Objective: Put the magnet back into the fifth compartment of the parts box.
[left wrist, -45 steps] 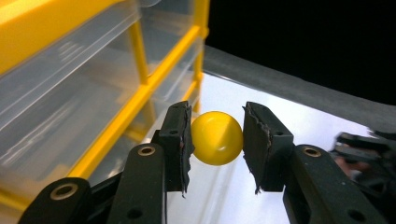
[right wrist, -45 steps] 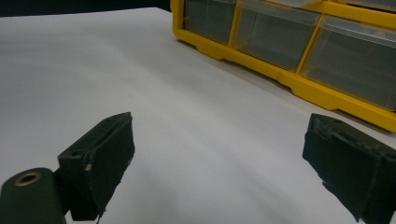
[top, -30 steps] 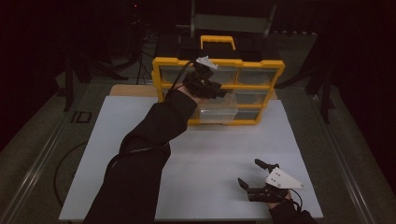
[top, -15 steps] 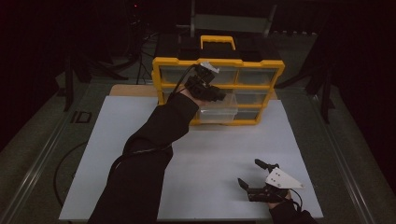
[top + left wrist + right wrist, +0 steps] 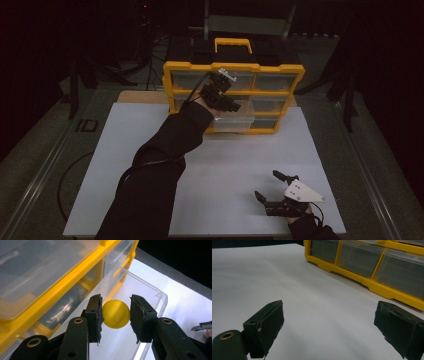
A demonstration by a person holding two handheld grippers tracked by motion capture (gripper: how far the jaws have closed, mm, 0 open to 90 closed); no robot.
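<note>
**Yellow ball over the open drawer, release not yet finished**

Yellow ball (image 5: 116, 314) sits between the pads of my left gripper (image 5: 115, 315), above the clear pulled-out drawer (image 5: 147, 293) of the yellow organizer (image 5: 234, 67). One pad seems to touch the ball; on the other side I see a thin gap, so I cannot tell whether I am gripping it or have just let go. I judge the carrying part done: the ball is already at the drawer, inside its walls as the left gripper view shows it.

What is left, as I read it, is to let the ball settle on the drawer floor, pull my left gripper clear and push the drawer back in.

My right gripper (image 5: 274, 187) rests on the white table (image 5: 125, 165) near my edge, jaws spread wide, holding nothing, well apart from the organizer.
</note>
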